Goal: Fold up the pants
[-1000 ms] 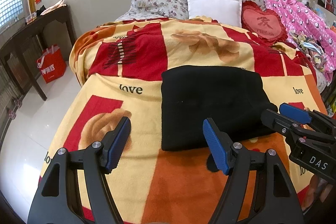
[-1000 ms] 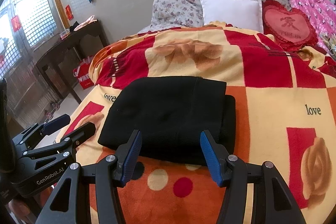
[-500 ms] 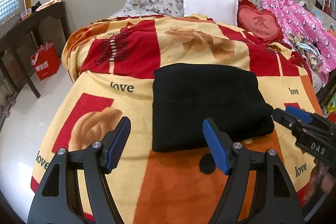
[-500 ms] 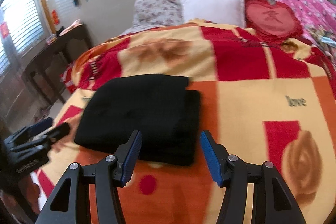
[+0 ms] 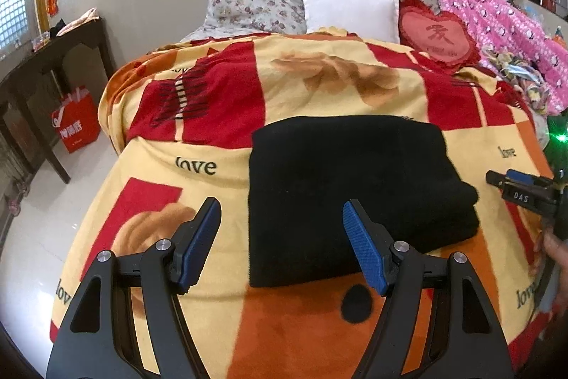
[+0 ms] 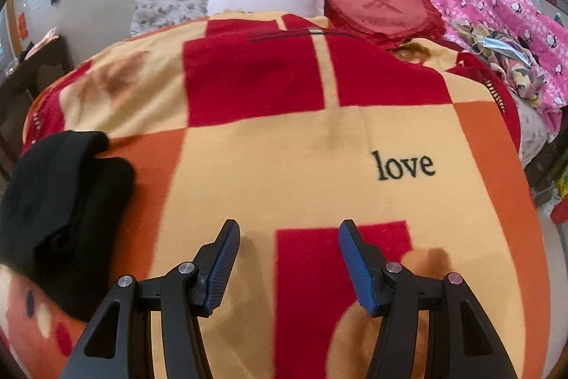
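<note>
My left gripper (image 5: pixel 280 244) hangs spread and empty over the near edge of the black pants (image 5: pixel 355 194), folded compact on the blanket (image 5: pixel 198 187), apparently finished. Right gripper (image 6: pixel 287 265) spread, empty, over bare blanket, clear.

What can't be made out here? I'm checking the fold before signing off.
- Folded black pants: right wrist view, left edge cuts them off, blurred.
- Pants' near edge: left wrist view, partly behind left claw.
- Right claw: left wrist view, cut by right edge.
</note>
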`<state>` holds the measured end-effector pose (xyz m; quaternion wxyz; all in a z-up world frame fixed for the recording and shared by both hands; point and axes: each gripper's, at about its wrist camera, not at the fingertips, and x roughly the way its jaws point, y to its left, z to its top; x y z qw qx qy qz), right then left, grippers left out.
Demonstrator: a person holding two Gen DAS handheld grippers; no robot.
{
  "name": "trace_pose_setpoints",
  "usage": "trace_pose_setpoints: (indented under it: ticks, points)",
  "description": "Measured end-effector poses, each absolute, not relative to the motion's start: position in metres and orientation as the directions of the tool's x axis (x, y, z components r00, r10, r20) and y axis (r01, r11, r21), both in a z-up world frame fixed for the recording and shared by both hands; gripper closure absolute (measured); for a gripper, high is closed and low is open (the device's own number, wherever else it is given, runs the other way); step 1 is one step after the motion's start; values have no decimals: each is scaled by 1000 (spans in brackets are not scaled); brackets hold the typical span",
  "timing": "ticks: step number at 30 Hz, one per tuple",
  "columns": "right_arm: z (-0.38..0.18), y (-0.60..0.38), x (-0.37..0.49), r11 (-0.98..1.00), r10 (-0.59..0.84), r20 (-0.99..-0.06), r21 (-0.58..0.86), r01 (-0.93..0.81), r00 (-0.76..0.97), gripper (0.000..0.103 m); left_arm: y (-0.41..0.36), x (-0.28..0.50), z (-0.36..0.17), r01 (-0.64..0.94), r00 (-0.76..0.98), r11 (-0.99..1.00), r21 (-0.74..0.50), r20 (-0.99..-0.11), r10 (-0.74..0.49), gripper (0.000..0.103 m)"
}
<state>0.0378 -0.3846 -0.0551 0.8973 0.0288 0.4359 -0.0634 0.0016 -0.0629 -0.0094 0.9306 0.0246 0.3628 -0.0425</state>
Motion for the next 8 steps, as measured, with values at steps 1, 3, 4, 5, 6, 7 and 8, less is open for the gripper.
trace_pose_setpoints:
  ticks: [1,3,4,5,6,7,8]
  points:
    - [-55,-387,40,990,-88,-786,0,143,612,45,-62,2,-10,93,732,996,10,-678,-61,31]
    - [-56,-387,44,989,-99,-791,-12,147,604,41,-59,5,-11,85,731,996,3,-679,-60,31]
    - [-56,-386,46,989,-108,-792,-24,146,601,37,-58,6,-11,85,730,996,2,-681,-61,31]
    - [-56,-385,46,988,-115,-793,-31,150,598,34,-58,6,-12,85,730,996,2,-681,-61,31]
    - [-57,-386,48,987,-122,-796,-33,160,593,26,-58,6,-12,86,729,996,3,-681,-61,31]
    - [-58,-387,50,985,-125,-800,-28,171,587,20,-58,7,-12,87,727,996,4,-684,-61,31]
    - [-59,-388,52,984,-125,-802,-24,178,584,18,-58,7,-12,88,721,996,4,-690,-60,31]
